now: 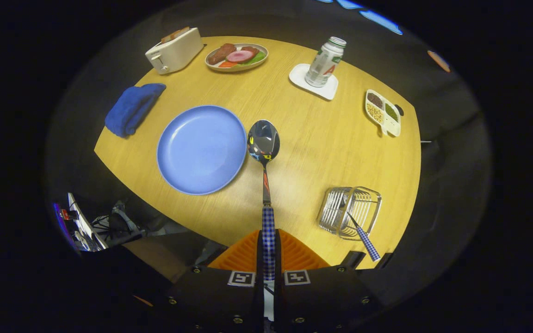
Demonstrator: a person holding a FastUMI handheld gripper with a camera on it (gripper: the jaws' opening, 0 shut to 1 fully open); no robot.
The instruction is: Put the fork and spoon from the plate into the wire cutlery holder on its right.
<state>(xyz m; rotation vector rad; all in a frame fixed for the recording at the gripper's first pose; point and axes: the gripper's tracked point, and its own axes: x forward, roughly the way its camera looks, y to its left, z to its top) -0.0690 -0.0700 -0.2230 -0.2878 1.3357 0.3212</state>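
My gripper (269, 252) is shut on the checked handle of the spoon (263, 143), high above the round wooden table. The spoon points straight ahead, and its shiny bowl shows beside the right rim of the blue plate (201, 149), which has nothing on it. The wire cutlery holder (350, 212) stands on the table to the right of my fingers, near the table's front edge. The fork (361, 233) stands in it, tines down, with its checked handle leaning out toward the front right.
At the back stand a white toaster (174, 50), a plate of food (237, 56) and a bottle (325, 62) on a white coaster. A blue cloth (133, 107) lies left of the plate. A divided snack dish (382, 113) sits at the right edge.
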